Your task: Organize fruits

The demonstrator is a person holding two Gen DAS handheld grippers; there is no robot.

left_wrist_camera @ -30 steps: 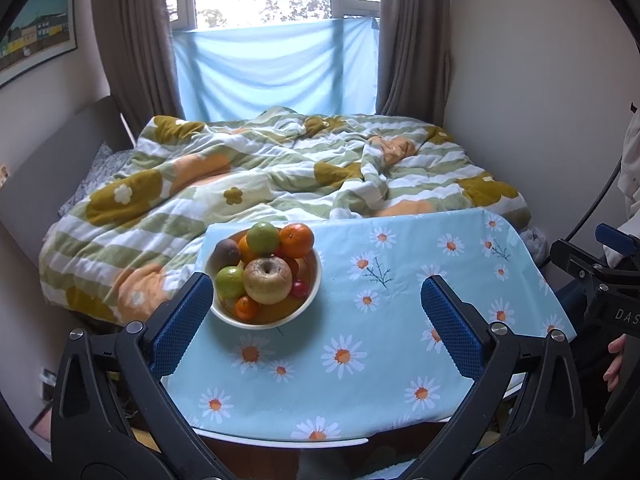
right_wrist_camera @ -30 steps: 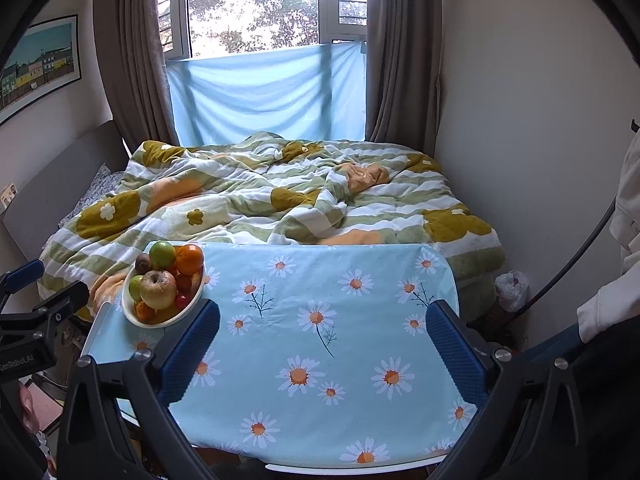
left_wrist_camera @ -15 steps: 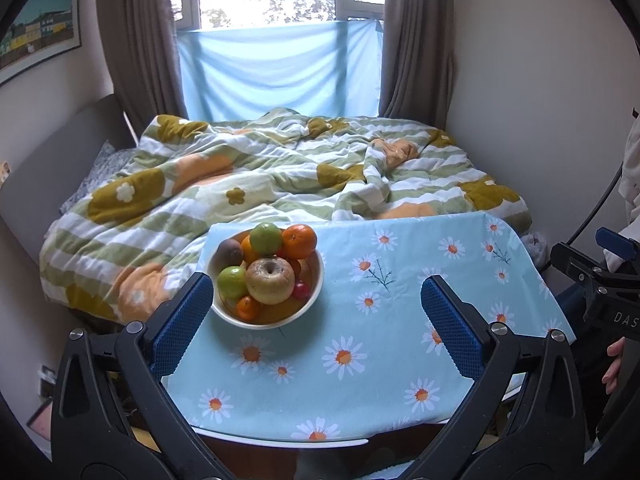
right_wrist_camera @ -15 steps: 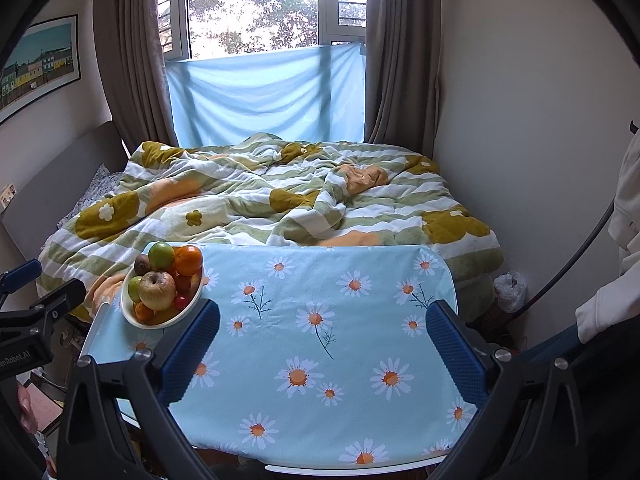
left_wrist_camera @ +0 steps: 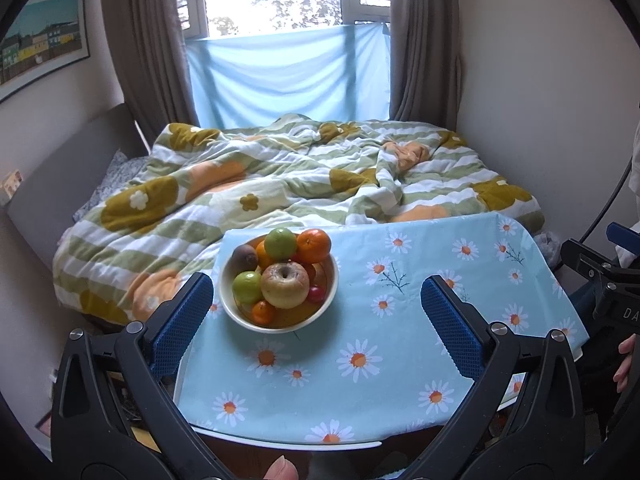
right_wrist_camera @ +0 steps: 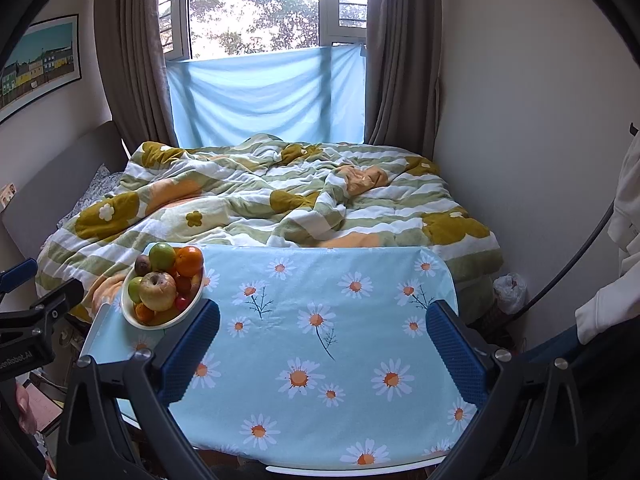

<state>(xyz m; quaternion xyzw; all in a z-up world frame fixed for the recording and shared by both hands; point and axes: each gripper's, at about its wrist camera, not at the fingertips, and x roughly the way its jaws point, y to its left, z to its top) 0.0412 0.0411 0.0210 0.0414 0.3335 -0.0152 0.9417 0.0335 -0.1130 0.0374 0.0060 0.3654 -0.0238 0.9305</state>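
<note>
Both grippers [left_wrist_camera: 316, 312] [right_wrist_camera: 322, 344] agape above table [right_wrist_camera: 360, 408]

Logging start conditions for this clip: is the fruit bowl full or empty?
Full. The white bowl is heaped above its rim: a large apple, green fruits, oranges and a kiwi. No fruit lies on the tablecloth.

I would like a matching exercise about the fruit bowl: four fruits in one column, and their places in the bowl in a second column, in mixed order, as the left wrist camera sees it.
Fruits:
1. kiwi
2. large yellowish apple
3. big orange
4. small red fruit

Places in the white bowl:
A. back right, on top of the pile
B. left rim, towards the back
C. middle, stem hollow facing up
D. low, at the apple's right side

Pairs: 1-B, 2-C, 3-A, 4-D
</note>
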